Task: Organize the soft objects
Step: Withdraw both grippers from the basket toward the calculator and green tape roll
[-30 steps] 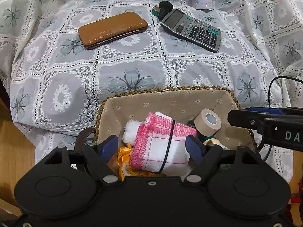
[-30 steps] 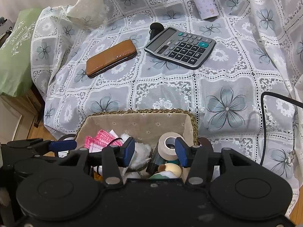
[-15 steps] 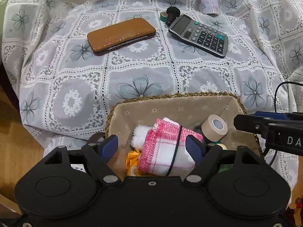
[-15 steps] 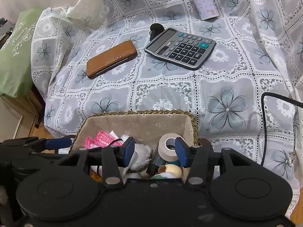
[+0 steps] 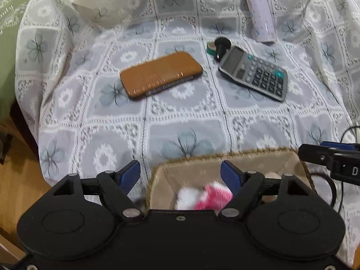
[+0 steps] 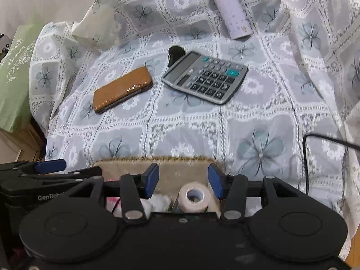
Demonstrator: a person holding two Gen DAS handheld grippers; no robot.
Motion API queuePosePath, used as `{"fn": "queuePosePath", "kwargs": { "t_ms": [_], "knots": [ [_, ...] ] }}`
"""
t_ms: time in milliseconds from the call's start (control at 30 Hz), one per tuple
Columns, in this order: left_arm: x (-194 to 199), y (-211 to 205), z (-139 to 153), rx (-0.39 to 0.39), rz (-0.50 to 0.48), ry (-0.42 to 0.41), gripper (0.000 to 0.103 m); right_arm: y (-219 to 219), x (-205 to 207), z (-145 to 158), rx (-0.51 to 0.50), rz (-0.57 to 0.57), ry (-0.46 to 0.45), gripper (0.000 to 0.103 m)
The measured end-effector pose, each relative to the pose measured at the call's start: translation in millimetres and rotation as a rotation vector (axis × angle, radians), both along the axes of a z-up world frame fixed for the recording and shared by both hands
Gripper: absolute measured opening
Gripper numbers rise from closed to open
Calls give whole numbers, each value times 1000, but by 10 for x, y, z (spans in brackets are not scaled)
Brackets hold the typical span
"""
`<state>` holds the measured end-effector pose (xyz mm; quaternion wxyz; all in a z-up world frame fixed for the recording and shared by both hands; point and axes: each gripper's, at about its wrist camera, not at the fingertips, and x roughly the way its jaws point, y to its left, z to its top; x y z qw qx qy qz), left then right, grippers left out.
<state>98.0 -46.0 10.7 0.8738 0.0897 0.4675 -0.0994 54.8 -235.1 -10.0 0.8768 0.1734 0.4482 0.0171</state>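
Observation:
A fabric-lined woven basket (image 5: 202,168) sits at the near edge of the lace-covered table; it also shows in the right wrist view (image 6: 180,168). Inside lies a pink-and-white folded cloth (image 5: 211,196) with white fluff beside it, and a roll of beige tape (image 6: 194,196). My left gripper (image 5: 181,175) is open and empty, above the basket's left rim. My right gripper (image 6: 183,181) is open and empty, above the basket's far wall. The right gripper's finger shows at the right of the left wrist view (image 5: 326,157).
A brown case (image 5: 160,75), a grey calculator (image 5: 254,75), a black knob with green tape (image 5: 221,45) and a lilac bottle (image 5: 259,15) lie farther back. A black cable (image 6: 315,144) runs at right. A green bag (image 6: 15,78) stands at left.
Both grippers have pulled back and tilted up, so the basket has dropped low in both views and more of the far table shows. The cloth stays in the basket.

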Motion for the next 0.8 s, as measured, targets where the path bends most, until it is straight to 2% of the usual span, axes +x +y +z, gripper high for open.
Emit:
{"fn": "queuePosePath", "kwargs": {
  "t_ms": [300,433,800],
  "knots": [
    [436,-130,-5,14,12,-89,75,-53,475,106,-72,1,-91,49],
    [631,-193,-70,10,9,-124,79,-28,793,142,-109,17,-134,50],
    [1039,-269,-309,6,2,-112,79,44,1734,70,-203,71,-177,51]
  ]
}}
